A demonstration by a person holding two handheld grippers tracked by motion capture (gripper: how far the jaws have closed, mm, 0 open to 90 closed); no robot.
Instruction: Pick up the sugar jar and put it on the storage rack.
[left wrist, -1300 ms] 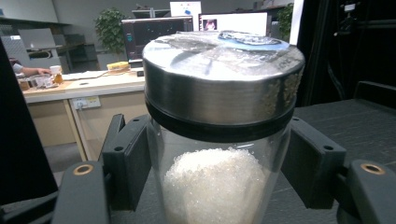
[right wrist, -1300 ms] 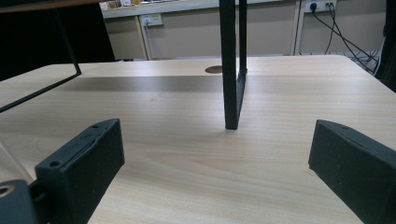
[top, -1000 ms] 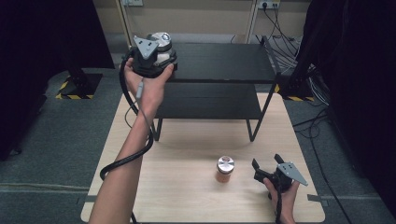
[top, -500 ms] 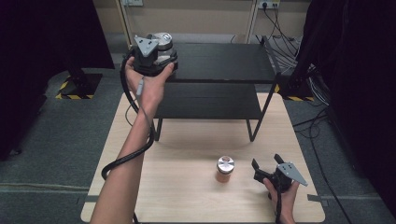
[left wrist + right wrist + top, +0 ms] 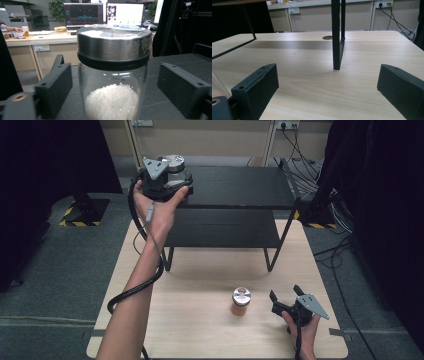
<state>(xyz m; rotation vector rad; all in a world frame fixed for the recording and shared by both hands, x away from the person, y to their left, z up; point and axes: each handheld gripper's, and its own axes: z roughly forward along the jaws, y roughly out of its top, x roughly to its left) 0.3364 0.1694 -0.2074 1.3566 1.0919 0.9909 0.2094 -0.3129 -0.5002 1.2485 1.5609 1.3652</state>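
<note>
Left hand-held gripper (image 5: 172, 175) is being held spread around the glass jar (image 5: 113, 75) on the shelf's (image 5: 240, 187) top left corner, jaws apart from the glass | right hand-held gripper (image 5: 286, 301) is being rested spread on the desk (image 5: 200, 320) beside a small jar (image 5: 241, 301) | risk: the glass jar is likely being tipped off the shelf edge if nudged.

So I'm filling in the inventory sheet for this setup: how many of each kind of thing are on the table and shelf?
Jars with metal lids: 2 (white granules, on the shelf top; orange contents, on the table)
Black two-tier shelf: 1
Tools: 2 (left tool, right tool)
Total: 5
</note>
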